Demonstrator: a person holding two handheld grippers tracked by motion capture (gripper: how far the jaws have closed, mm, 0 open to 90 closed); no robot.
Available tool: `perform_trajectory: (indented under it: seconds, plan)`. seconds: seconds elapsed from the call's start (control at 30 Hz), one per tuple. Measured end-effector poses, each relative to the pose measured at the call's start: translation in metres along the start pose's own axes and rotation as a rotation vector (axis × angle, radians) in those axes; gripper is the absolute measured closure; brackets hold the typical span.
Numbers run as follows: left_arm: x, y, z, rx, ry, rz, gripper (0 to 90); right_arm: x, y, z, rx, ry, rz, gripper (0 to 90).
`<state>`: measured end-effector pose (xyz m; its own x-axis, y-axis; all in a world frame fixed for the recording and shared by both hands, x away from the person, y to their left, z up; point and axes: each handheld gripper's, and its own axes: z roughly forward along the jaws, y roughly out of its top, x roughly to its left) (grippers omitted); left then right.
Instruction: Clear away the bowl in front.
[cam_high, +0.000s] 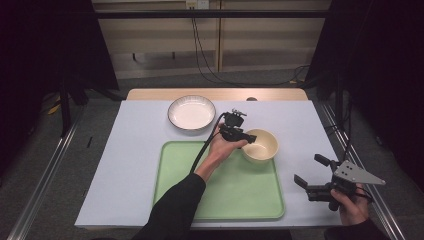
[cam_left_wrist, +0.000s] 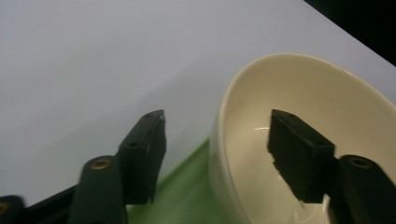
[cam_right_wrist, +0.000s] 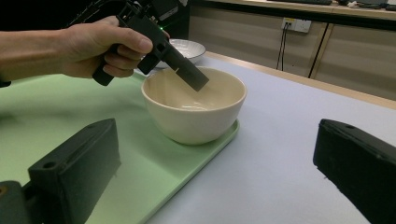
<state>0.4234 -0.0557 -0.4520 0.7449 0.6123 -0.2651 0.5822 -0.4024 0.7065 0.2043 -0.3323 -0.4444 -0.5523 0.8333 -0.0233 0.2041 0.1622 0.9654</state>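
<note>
Bowl (cam_high: 260, 145) sits on the green tray's (cam_high: 220, 195) far right corner. Left hand-held gripper (cam_left_wrist: 217, 140) straddles its rim, jaws apart: one inside, one outside, not pinching, probably a release after set-down. Right hand-held gripper (cam_high: 309, 172) idles on the white surface (cam_high: 135, 150) to the bowl's right, jaws spread, holding nothing. Plate (cam_high: 191, 112) beyond the tray.

Overhead cam, gripper cams; bowl (cam_high: 260, 145) shared

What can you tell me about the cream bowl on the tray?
The cream bowl is round, deep, glossy like glazed ceramic, and empty. It stands upright on the far right corner of the green tray. The left gripper straddles its rim, one jaw inside, one outside, with gaps on both sides.
</note>
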Motion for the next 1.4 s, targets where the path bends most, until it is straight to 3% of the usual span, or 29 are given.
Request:
perform_trajectory:
  seconds: [0.03,0.07,0.13,0.23,0.33,0.37,0.53,0.8,0.97,1.07,1.1,1.13,1.4]
  plan:
    - [0.0,0.0,0.0,0.0,0.0,0.0,27.3,0.0,0.0,0.0,0.002,0.001,0.0,0.4]
    - [0.001,0.001,-0.003,-0.017,0.034,-0.001,25.7,0.0,0.0,0.0,0.0,0.002,0.002,0.4]
    - [0.002,0.001,-0.005,-0.02,0.03,0.005,22.6,0.0,0.0,0.0,0.0,0.001,0.001,0.4]
    - [0.005,0.001,-0.012,-0.059,0.049,-0.012,11.1,0.0,0.0,0.0,0.0,0.0,-0.001,0.4]
    - [0.008,-0.001,-0.016,-0.069,0.026,0.005,4.9,0.0,0.0,0.0,0.001,0.001,0.0,0.4]
    - [0.009,-0.002,-0.02,-0.094,0.024,-0.013,6.2,0.0,0.0,0.0,0.002,0.001,0.001,0.4]
    - [0.011,-0.005,-0.029,-0.127,0.023,-0.01,6.5,0.0,0.0,0.0,0.003,0.0,0.001,0.4]
    - [0.013,-0.014,-0.05,-0.173,0.035,0.03,4.9,0.0,0.001,0.0,-0.002,0.001,0.002,0.4]
    - [0.017,-0.02,-0.062,-0.198,0.071,0.043,4.0,0.0,0.001,0.0,-0.001,-0.002,-0.002,0.4]
    - [0.02,-0.023,-0.072,-0.241,0.091,0.047,2.4,0.0,0.001,0.0,0.001,-0.001,-0.002,0.4]
    - [0.02,-0.025,-0.078,-0.253,0.126,0.067,2.2,0.0,0.0,0.0,0.001,-0.004,-0.002,0.4]
    - [0.021,-0.026,-0.081,-0.261,0.133,0.071,2.3,0.0,0.0,0.0,0.001,-0.002,0.0,0.4]
    - [0.028,-0.036,-0.104,-0.289,0.169,0.078,2.9,0.0,0.0,0.0,0.002,-0.006,-0.003,0.4]
